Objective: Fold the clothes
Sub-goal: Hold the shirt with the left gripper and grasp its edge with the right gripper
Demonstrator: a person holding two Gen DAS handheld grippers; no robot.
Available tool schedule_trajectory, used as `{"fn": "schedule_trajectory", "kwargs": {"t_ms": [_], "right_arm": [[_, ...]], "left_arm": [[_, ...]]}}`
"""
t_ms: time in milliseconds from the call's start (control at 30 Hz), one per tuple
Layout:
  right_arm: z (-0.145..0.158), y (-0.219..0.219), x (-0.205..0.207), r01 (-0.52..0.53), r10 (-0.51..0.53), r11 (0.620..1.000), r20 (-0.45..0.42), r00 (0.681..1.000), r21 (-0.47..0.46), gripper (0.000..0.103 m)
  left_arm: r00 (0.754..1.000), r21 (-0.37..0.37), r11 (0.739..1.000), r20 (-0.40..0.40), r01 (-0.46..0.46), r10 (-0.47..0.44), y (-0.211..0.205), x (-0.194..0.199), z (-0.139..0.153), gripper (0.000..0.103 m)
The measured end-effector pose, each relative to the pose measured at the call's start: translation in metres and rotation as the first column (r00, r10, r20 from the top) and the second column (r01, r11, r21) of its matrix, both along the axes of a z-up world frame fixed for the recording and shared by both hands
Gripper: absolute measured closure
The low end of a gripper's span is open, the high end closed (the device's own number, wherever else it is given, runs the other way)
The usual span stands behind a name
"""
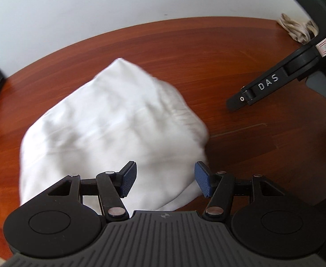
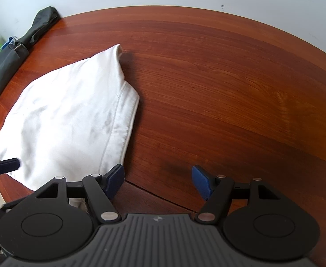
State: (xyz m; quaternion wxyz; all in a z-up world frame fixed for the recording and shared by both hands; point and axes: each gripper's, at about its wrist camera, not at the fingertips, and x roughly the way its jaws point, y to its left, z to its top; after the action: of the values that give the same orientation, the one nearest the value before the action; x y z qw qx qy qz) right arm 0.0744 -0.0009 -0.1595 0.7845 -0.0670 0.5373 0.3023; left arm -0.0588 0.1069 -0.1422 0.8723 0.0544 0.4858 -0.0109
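While the left claw (image 1: 165, 179) hangs released over the white cloth (image 1: 109, 122), the right claw (image 2: 158, 181), also released, hovers beside it above bare tabletop (image 2: 218, 89).

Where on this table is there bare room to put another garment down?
Widest bare patch: the wooden table right of the folded white garment, back to the wall. Crowded: the left edge, where the dark grey garment lies, and a crumpled beige cloth at the far right corner.
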Motion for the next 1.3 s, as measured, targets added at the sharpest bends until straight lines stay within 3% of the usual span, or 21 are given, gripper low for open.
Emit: {"fn": "schedule_trajectory", "kwargs": {"t_ms": [367, 400, 467, 533, 633, 967, 1300], "right_arm": [[-0.001, -0.027, 0.002, 0.03, -0.03, 0.999, -0.003, 1.0, 0.011, 0.029], [-0.001, -0.028, 0.002, 0.029, -0.029, 0.999, -0.002, 1.0, 0.013, 0.029], [-0.001, -0.027, 0.003, 0.023, -0.023, 1.0, -0.003, 1.0, 0.015, 0.029], [-0.001, -0.026, 0.003, 0.013, -0.013, 1.0, -0.006, 1.0, 0.018, 0.029], [-0.002, -0.018, 0.005, -0.018, 0.018, 1.0, -0.009, 1.0, 0.022, 0.029], [0.005, 0.037, 0.012, -0.172, 0.172, 0.984, 0.014, 0.985, 0.052, 0.029], [0.004, 0.108, 0.037, -0.288, 0.29, 0.951, 0.003, 0.957, 0.111, 0.029]], "left_arm": [[0.996, 0.055, 0.996, -0.061, 0.069, -0.066, -0.034, 0.032, -0.041, 0.045], [0.996, 0.059, 0.996, -0.068, 0.07, -0.066, -0.034, 0.032, -0.043, 0.048], [0.995, 0.052, 0.997, -0.085, 0.06, -0.055, -0.031, 0.034, -0.048, 0.076], [0.995, 0.018, 0.999, -0.1, 0.027, -0.025, -0.024, 0.032, -0.05, 0.09], [0.996, -0.026, 1.0, -0.087, 0.008, -0.01, -0.015, 0.027, -0.047, 0.097], [0.997, -0.157, 0.986, -0.072, -0.051, 0.04, 0.021, -0.015, -0.021, 0.098], [0.985, -0.189, 0.968, -0.073, -0.167, 0.155, 0.038, -0.057, -0.005, 0.098]]}}
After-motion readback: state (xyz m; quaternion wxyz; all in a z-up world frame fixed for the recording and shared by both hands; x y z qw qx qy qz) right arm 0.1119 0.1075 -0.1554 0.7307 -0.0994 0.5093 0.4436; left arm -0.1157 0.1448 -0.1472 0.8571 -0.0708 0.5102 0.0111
